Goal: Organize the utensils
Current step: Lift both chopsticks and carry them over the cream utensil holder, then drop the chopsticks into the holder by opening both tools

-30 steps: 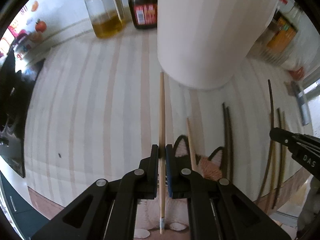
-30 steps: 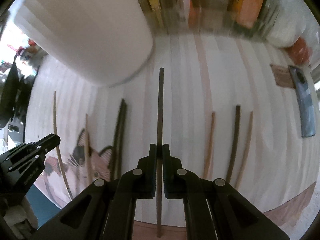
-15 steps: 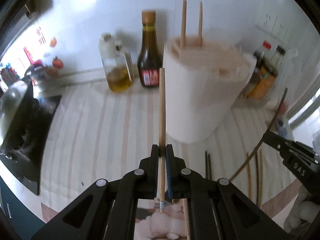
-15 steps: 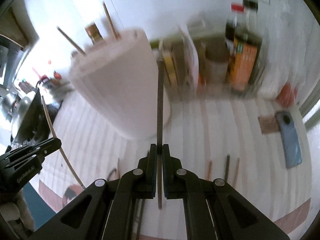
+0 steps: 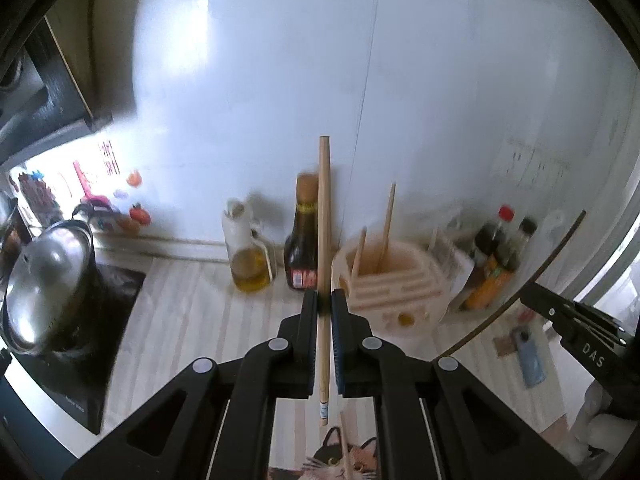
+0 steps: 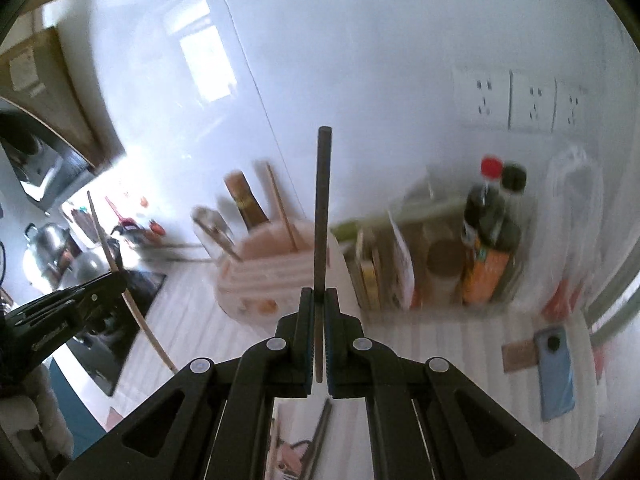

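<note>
My left gripper [image 5: 325, 300] is shut on a light wooden chopstick [image 5: 324, 208] that points up and forward, level with the top of a pale slatted utensil holder [image 5: 436, 276]. Two or three light chopsticks [image 5: 386, 228] stand in the holder. My right gripper [image 6: 319, 296] is shut on a dark chopstick [image 6: 323, 200], also raised in front of the holder [image 6: 256, 276]. Each gripper shows in the other's view: the right gripper [image 5: 526, 290] with its dark stick at the right, the left gripper [image 6: 122, 276] with its light stick at the left.
Behind the holder stand an oil jar [image 5: 248, 256] and a dark sauce bottle [image 5: 304, 248]. A steel pot [image 5: 44, 284] sits on a black stove at the left. Condiment bottles [image 6: 492, 240] and a blue phone [image 6: 556, 372] are at the right. More chopsticks [image 6: 320, 428] lie on the striped counter below.
Both grippers have risen well above the counter with their chopsticks and tilted upward. The holder's open top and the wall have come into view; the loose chopsticks dropped out of sight.
</note>
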The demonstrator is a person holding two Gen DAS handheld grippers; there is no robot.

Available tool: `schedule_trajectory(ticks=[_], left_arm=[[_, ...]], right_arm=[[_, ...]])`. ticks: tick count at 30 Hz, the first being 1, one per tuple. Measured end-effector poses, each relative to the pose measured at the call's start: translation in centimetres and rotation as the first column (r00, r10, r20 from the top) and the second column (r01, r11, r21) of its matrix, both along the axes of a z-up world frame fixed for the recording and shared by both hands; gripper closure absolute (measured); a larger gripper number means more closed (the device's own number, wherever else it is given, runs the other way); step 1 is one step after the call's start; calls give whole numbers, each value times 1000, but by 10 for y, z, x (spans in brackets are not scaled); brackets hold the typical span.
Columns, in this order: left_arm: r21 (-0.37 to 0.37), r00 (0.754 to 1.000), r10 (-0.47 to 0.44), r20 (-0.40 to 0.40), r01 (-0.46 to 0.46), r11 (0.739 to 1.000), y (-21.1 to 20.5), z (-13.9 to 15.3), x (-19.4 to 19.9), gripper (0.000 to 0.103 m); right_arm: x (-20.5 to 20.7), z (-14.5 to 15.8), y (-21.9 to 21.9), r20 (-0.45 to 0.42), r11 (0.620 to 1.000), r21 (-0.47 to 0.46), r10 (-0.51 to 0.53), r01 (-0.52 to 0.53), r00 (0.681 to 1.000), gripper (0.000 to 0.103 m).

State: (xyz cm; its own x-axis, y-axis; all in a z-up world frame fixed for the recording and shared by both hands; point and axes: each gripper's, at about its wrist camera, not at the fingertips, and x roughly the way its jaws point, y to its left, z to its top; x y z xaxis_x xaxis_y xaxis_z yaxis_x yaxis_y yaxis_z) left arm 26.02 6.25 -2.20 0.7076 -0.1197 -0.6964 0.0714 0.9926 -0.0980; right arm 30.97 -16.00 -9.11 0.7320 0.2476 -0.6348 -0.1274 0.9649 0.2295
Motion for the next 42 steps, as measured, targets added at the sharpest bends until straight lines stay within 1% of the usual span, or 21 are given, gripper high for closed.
schedule_trajectory(ticks=[6,8,11,14,16,19,22,26,30,32,37,42], left_arm=[[-34,997,-16,75,19,999,-3,49,3,99],[-43,995,-23,97,27,999,-5,64,8,99],[-40,991,-34,131,39,998,-13,83,22,99],[-63,989,-55,140,64,996,-19,93,41,99],[-41,986,-60,156,67,997,-25,97,51,99],[-22,986,-76,151,80,997,-33,95,72,99],[-13,987,-86,134,89,996,-40,87,93,99],[-27,992,-93,83,95,995,-45,66,124,99],[-42,996,-87,28,89,995,-44,40,141,99],[-53,996,-88,-2,87,995,-43,30,149,99],[-48,994,-102,-43,100,994,-43,10,160,98],[-49,991,-114,-63,111,993,-44,2,164,97]], right_arm=[[-3,53,-3,52,999,16,43,-44,998,99],[0,69,-5,75,998,29,49,-51,996,99],[10,92,-4,118,998,20,52,-54,992,99],[25,105,-2,142,999,11,48,-50,989,99],[39,108,1,150,999,-3,38,-38,988,99],[58,108,6,147,999,-25,27,-23,989,99],[78,101,11,125,999,-32,17,-13,992,99],[105,85,13,84,1000,-18,-4,5,996,99],[124,68,13,46,1000,-5,-14,14,999,99],[131,60,14,25,1000,0,-15,15,1000,99],[145,39,18,-19,1000,1,-3,3,1000,99],[156,26,23,-78,999,11,42,-41,996,98]])
